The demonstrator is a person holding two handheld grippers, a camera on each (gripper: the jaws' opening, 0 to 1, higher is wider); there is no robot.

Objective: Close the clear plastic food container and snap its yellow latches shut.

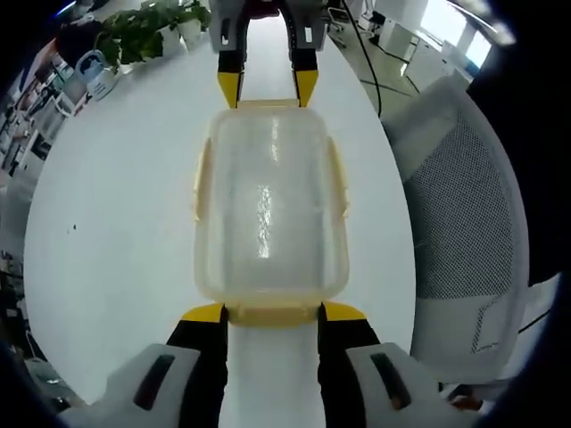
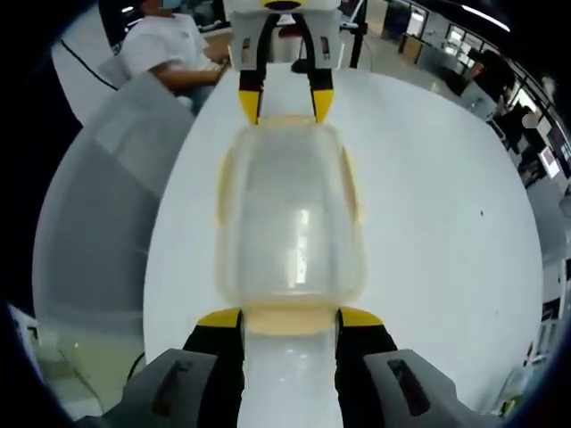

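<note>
Left gripper view: potted plants [image 1: 147,27] stand at the far left edge of the white round worktop [image 1: 107,241], next to a small cluster of items too blurred to name. The clear plastic food container [image 1: 270,209] sits at the centre of the worktop with its lid on, long axis running away from the camera. Yellow latches [image 1: 202,178] lie along its two long sides and at both short ends. The left claw [image 1: 272,312] rises from below, its yellow-tipped fingers [image 1: 205,313] spread moderately wide, about as wide as the near end latch [image 1: 272,316], with the tips just beside or touching its two ends; whether they press on it cannot be told. At the far end the right claw [image 1: 268,87] faces the camera, similarly spread, its tips at the far latch. A white mesh chair [image 1: 464,223] stands to the right of the worktop.

Right gripper view: a grey chair back [image 2: 107,205] stands left of the worktop [image 2: 446,223], and a seated person in a white shirt [image 2: 169,49] is at upper left. The container [image 2: 290,218] lies centred. The right claw [image 2: 290,318] is moderately spread, tips flanking the near latch [image 2: 290,319]. The left claw [image 2: 285,102] meets the far end likewise
</note>
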